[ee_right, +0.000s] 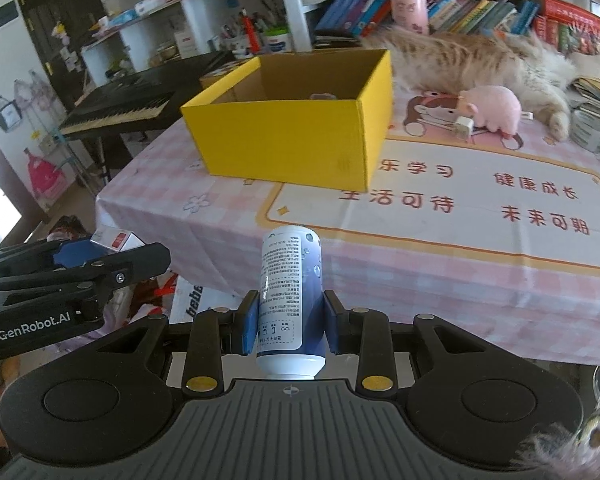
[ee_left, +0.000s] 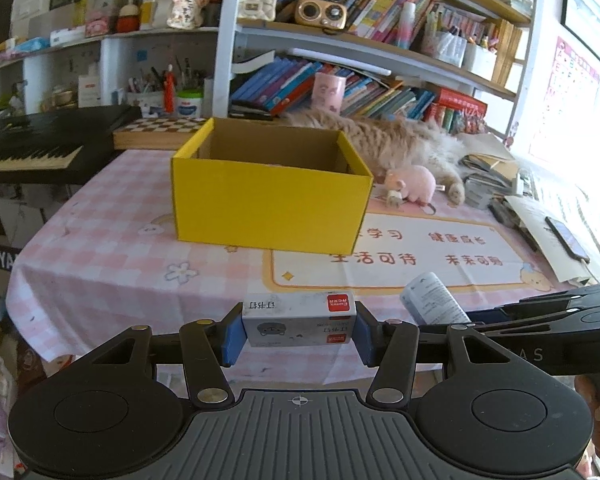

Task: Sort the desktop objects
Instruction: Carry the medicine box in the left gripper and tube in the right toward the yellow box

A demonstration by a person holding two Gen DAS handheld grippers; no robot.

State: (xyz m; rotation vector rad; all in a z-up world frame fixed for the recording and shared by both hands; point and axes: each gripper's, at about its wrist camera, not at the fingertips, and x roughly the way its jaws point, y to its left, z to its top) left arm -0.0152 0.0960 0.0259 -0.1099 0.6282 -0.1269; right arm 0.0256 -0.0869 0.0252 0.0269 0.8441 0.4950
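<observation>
Both grippers are loaded and held off the near edge of the table [ee_left: 100,240], short of the yellow box [ee_left: 272,204]. The left gripper [ee_left: 299,330] has its blue pads pinched on the two short ends of a small staple box [ee_left: 299,322], so the box's long axis runs crosswise, pad to pad, with its red-labelled end toward the right-hand pad. The right gripper [ee_right: 290,320] clamps a white-and-blue bottle [ee_right: 290,292] by its lower body — its long axis lies along the fingers, the rounded top pointing away toward the yellow box and the flat white base toward the camera.

The left wrist view catches the yellow box face-on, its open top showing brown card inside, and it alone takes in the upper shelves with a small retro radio [ee_left: 321,13]. It also shows the bottle's top poking in at the right, above the other gripper's black body.

The right wrist view sees the box from its corner, and something small and pale shows low inside it — too hidden to name. Here the left gripper comes in from the left edge, side-on, with the staple box's red corner peeking past it.

Behind the yellow box a long-haired ginger cat [ee_right: 480,60] lies stretched across the table, with a pink plush toy [ee_right: 492,110] just in front of it. A black keyboard [ee_left: 32,144] stands off the table's left side.
</observation>
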